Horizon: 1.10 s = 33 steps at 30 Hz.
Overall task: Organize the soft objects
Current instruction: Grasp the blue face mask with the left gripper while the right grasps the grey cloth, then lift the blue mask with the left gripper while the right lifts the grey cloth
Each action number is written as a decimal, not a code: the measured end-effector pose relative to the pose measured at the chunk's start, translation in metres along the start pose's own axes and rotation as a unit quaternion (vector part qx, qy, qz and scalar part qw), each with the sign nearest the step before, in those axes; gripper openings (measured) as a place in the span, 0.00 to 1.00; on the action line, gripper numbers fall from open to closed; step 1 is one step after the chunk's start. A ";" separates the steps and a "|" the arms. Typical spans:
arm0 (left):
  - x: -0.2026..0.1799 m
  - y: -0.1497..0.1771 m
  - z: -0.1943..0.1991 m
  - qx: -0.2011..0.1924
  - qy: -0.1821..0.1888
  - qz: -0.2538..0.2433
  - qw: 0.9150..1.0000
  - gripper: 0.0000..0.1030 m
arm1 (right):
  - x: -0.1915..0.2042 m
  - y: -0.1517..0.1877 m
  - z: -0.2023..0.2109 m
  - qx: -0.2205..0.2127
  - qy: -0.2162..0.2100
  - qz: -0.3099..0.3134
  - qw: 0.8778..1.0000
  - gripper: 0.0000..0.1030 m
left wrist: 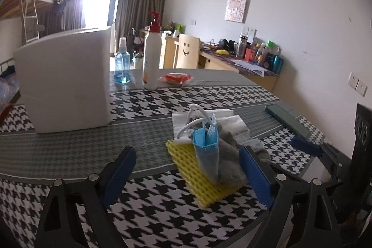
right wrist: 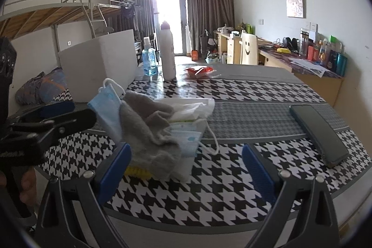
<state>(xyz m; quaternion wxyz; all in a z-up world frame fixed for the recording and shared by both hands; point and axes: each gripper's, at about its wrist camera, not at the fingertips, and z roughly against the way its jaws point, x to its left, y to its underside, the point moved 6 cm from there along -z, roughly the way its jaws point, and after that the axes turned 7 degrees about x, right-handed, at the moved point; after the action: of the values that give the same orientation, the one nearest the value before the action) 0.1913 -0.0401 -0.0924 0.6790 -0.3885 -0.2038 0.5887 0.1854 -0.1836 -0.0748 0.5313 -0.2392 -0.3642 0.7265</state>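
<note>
White storage box (left wrist: 65, 80) stands open-topped at the table's (left wrist: 69, 155) far left, likely the bin for soft goods. Heap near the front edge: grey cloth (right wrist: 151, 131) over yellow mesh pad (left wrist: 197, 169), blue face mask (left wrist: 207, 148) propped upright. Left gripper (left wrist: 188, 176) spread, straddling the pad, nothing pinched. Right gripper (right wrist: 186, 169) spread, empty. Only the right view shows the second mask (right wrist: 188, 138).
</note>
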 end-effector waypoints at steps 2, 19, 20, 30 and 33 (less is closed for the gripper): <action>-0.003 0.000 -0.005 0.010 0.013 0.002 1.000 0.73 | -0.003 0.001 -0.001 0.000 0.000 -0.001 1.000 0.95; -0.016 -0.005 -0.027 0.045 0.053 0.006 0.998 0.15 | 0.004 0.006 -0.011 0.017 -0.057 -0.003 0.998 0.78; -0.016 -0.005 -0.026 0.044 0.053 0.004 0.998 0.13 | 0.007 0.005 -0.013 0.020 -0.060 0.001 0.998 0.76; -0.018 -0.002 -0.025 0.043 0.051 -0.006 0.998 0.10 | 0.013 0.007 -0.030 0.049 -0.057 0.012 0.997 0.45; -0.017 -0.002 -0.024 0.040 0.046 -0.010 0.998 0.10 | 0.012 0.009 -0.030 0.053 -0.049 0.017 0.997 0.30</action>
<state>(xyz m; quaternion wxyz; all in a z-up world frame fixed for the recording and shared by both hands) 0.2064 -0.0631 -0.1025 0.7083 -0.3854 -0.1525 0.5714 0.1986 -0.1649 -0.0999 0.5127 -0.1813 -0.3467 0.7642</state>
